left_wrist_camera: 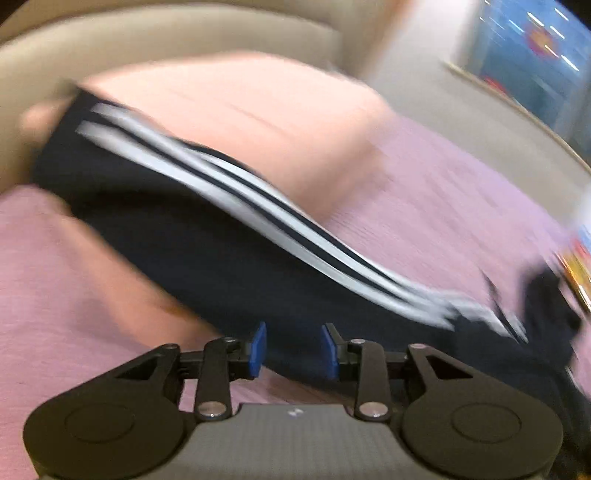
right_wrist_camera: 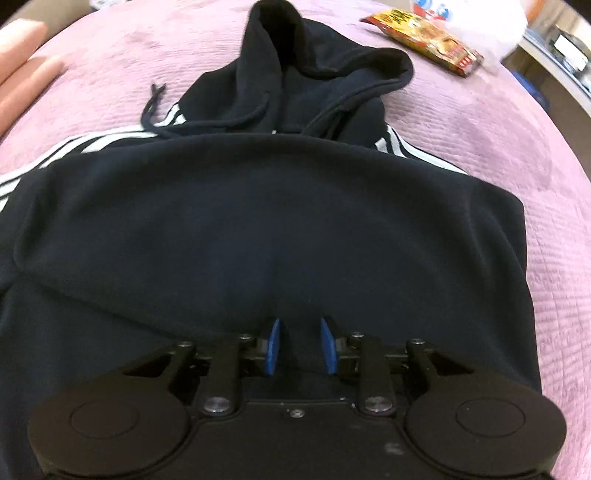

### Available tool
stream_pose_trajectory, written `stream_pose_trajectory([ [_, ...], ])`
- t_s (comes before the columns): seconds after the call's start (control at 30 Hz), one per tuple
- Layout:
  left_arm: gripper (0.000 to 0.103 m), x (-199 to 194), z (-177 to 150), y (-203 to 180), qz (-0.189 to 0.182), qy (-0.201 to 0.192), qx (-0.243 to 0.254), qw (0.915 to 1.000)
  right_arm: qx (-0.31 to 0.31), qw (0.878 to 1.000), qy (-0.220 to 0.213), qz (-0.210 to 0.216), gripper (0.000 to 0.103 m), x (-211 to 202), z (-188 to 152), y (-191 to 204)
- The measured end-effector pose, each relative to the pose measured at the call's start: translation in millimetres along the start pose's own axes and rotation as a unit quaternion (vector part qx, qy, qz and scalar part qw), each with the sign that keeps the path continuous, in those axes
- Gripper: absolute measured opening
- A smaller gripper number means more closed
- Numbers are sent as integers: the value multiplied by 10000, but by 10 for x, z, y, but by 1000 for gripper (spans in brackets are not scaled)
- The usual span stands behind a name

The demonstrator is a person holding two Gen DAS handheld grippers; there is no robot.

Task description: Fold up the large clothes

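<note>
A dark navy hoodie (right_wrist_camera: 266, 229) with white sleeve stripes lies on a pink bedspread (right_wrist_camera: 517, 184), partly folded, its hood (right_wrist_camera: 295, 74) at the far end. My right gripper (right_wrist_camera: 301, 347) sits on the hoodie's near part with its blue pads apart and a ridge of dark fabric between them. In the blurred left wrist view the striped sleeve (left_wrist_camera: 229, 192) runs diagonally across the bed. My left gripper (left_wrist_camera: 293, 350) hovers at the sleeve's near edge, pads apart, holding nothing.
A red and yellow snack packet (right_wrist_camera: 424, 37) and a white plastic bag (right_wrist_camera: 480, 22) lie beyond the hood. A peach pillow (left_wrist_camera: 258, 122) and a beige headboard (left_wrist_camera: 147, 40) are behind the sleeve. A hand shows at far left (right_wrist_camera: 22, 74).
</note>
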State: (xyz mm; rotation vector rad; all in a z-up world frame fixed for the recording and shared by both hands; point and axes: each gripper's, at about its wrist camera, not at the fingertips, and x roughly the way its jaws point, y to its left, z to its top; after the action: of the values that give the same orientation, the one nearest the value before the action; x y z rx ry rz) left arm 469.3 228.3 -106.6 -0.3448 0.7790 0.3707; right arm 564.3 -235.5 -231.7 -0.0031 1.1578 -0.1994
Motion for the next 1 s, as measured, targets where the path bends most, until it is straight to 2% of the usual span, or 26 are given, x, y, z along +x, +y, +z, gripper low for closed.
stream_pose_trajectory([
  [0.03,50,-54,74,172,257,-200,-201,9993,48,10000,-15,34,34,20,12,-12],
  [0.1,68,-136,183,497,620,-537,-519,9953,37,10000,-50,59,34,34,32,-19],
  [0.23,69,-30,381,972,971,-682,-807,9897,36,10000,-45,13,35,50,37,10],
  [0.4,67,271,733,1362,805,-750,-1463,9831,318,9995,-37,52,35,-15,-37,-53],
  [0.47,67,228,839,1435,701,-1012,-1570,9799,385,9992,-81,64,35,-24,-51,-64],
  [0.5,71,224,904,1448,603,-1153,-1563,9791,385,9992,-120,57,35,-29,-61,-61],
  [0.57,76,318,991,1465,353,-1072,-1503,9822,356,9992,-184,26,35,-37,-76,-46],
  [0.67,73,552,1020,1509,373,-771,-1509,9848,338,9992,-218,3,35,-49,-79,-40],
  [0.73,67,581,988,1507,342,-812,-1558,9839,377,9991,-203,46,35,-50,-74,-55],
  [0.8,40,491,974,1456,452,-1011,-1498,9825,389,9990,-175,117,34,-52,-68,-83],
  [0.83,32,422,974,1436,541,-1093,-1378,9829,364,9991,-162,148,34,-54,-65,-91],
  [0.87,17,356,962,1367,576,-1157,-1226,9840,308,9992,-149,185,33,-54,-62,-99],
  [1.0,16,-78,872,994,287,-1536,-686,9853,215,9987,-194,412,33,-54,-77,-171],
])
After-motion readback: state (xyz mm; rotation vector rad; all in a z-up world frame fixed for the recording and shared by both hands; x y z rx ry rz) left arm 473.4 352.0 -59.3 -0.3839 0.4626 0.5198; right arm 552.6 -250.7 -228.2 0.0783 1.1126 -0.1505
